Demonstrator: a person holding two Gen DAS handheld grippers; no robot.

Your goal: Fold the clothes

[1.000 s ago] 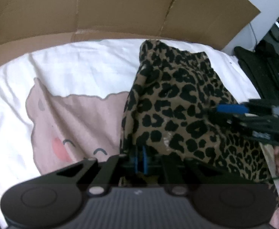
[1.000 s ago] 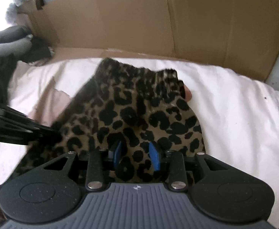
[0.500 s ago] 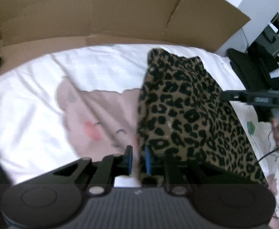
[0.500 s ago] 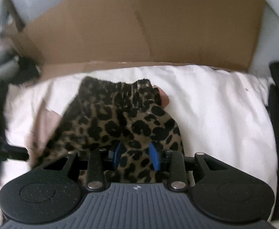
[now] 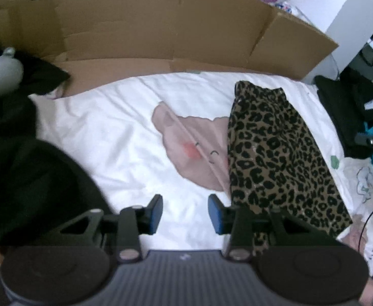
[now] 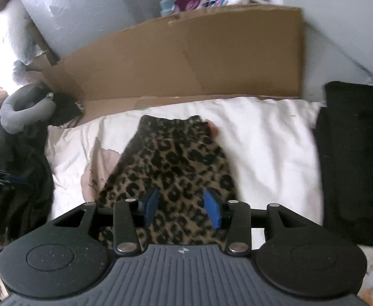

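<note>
A leopard-print garment [image 5: 275, 148] lies folded in a long strip on the white bed sheet [image 5: 115, 137], partly over a pink bear print [image 5: 194, 150]. My left gripper [image 5: 185, 214] hovers above bare sheet just left of the garment's near end. Its jaws are opening with nothing between them. In the right wrist view the same garment [image 6: 173, 158] lies flat below my right gripper [image 6: 181, 207]. Those jaws are opening too; the cloth shows through the gap, but the blue pads [image 6: 212, 209] do not press on it.
A brown cardboard sheet [image 5: 161, 25] stands along the far edge of the bed. Black clothes [image 5: 21, 168] are piled at the left, and a black cushion-like mass [image 6: 354, 163] sits at the right. Clutter and a cable [image 5: 364, 224] lie at the right edge.
Both grippers have let go of the leopard garment, opened wider and risen back from it. The left one has shifted left onto bare sheet; the garment now lies flat.
</note>
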